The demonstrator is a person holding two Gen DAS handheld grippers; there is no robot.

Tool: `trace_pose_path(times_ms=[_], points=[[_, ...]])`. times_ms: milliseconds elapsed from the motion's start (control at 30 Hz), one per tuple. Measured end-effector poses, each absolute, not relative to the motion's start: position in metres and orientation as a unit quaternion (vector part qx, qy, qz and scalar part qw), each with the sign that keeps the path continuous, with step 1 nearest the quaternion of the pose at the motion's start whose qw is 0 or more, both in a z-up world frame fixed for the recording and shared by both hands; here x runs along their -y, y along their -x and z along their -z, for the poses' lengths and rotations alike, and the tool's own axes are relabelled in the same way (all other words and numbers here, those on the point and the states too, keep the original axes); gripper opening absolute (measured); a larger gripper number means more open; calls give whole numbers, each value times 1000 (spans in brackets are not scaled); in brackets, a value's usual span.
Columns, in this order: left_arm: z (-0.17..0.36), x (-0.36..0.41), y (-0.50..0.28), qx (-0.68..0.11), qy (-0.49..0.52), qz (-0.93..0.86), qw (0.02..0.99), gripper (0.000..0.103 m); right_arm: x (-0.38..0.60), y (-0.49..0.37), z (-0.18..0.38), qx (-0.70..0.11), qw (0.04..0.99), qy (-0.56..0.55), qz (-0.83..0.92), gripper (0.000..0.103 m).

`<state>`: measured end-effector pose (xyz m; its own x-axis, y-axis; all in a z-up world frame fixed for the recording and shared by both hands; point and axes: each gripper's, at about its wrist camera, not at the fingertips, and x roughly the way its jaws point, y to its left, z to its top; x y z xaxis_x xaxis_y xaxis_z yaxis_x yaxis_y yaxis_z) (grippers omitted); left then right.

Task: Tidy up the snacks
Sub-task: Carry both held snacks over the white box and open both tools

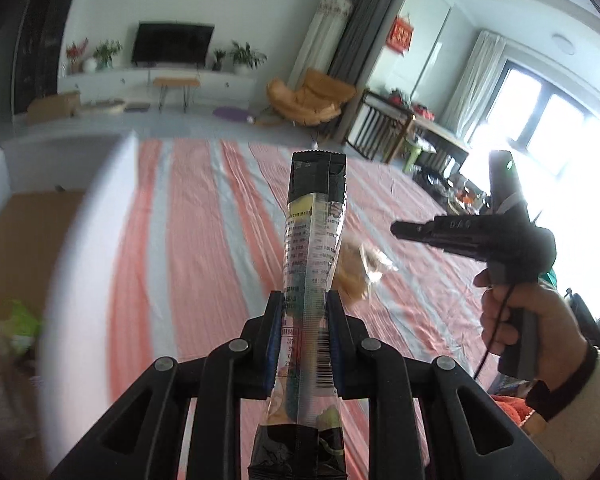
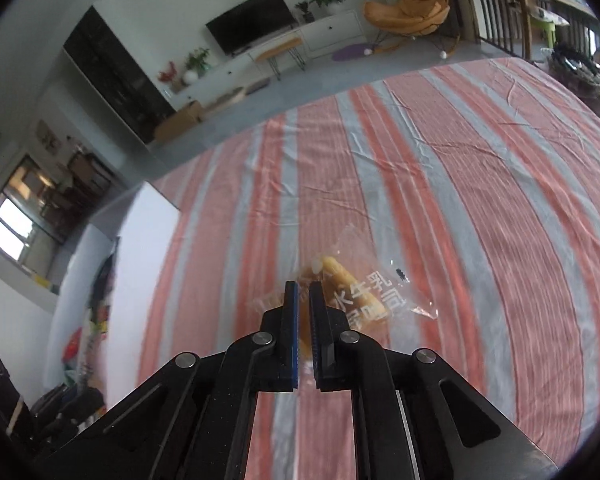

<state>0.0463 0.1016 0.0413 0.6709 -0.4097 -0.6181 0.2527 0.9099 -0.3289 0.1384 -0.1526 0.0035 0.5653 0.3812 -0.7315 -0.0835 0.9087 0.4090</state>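
Note:
My left gripper (image 1: 303, 300) is shut on a long black and clear snack packet (image 1: 314, 216) that stands up between the fingers, held above the striped cloth. A bread bun in a clear wrapper (image 2: 356, 292) lies on the cloth; it also shows in the left wrist view (image 1: 358, 272) behind the packet. My right gripper (image 2: 305, 292) hangs just above the bun with its jaws nearly closed and nothing between them. The right gripper (image 1: 396, 227) also shows from the side in the left wrist view, held in a hand.
A red and grey striped cloth (image 2: 460, 184) covers the table. A white container wall (image 1: 80, 240) stands at the left, with a cardboard box (image 1: 24, 240) and green packets beyond it. Snack packs (image 2: 96, 312) lie at the left past a white wall.

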Motion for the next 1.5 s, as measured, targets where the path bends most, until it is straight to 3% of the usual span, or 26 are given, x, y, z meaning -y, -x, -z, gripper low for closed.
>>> trace_pose_path(times_ms=[67,100,133,167,333,433,500,533,567,733,933,1133,1200,1233,1267,1500], points=[[-55,-112,-35,-354,85,163,917,20,150,-132,-7,-450,882,-112,-87,11],[-59,-114,-31,-351,76,154,921,20,144,-136,-3,-461,880,-89,-73,23],[-63,-119,-27,-347,65,138,925,20,139,-141,1,-475,874,-79,-68,76],[-65,-120,-25,-345,57,128,928,20,130,-146,12,-494,864,-67,-65,93],[-62,-127,-27,-341,18,77,937,20,105,-167,63,-552,830,-77,-10,93],[-59,-127,-31,-346,1,61,936,20,101,-179,78,-546,829,-123,-8,94],[-58,-127,-35,-348,-12,52,936,20,108,-187,87,-556,812,-177,-21,91],[-57,-130,-35,-348,-14,51,936,20,112,-189,90,-559,803,-202,-35,80],[-58,-131,-35,-346,-16,49,937,20,114,-188,89,-558,801,-212,-41,75],[-57,-131,-28,-342,-24,41,939,20,119,-177,72,-540,806,-229,-80,68],[-65,-175,-24,-352,54,63,932,20,66,-153,-4,-496,820,-214,-188,68],[-75,-267,-2,-347,89,-39,933,22,-87,-112,-106,-439,817,-110,-358,71],[-69,-295,4,-364,84,-90,923,42,-140,-100,-116,-439,814,-67,-375,76],[-63,-307,8,-374,86,-112,917,71,-157,-95,-115,-445,809,-52,-380,84],[-60,-317,11,-381,87,-134,911,94,-176,-91,-113,-450,805,-31,-386,85],[-58,-317,29,-366,19,-221,904,98,-201,-68,-115,-426,814,10,-394,85]])
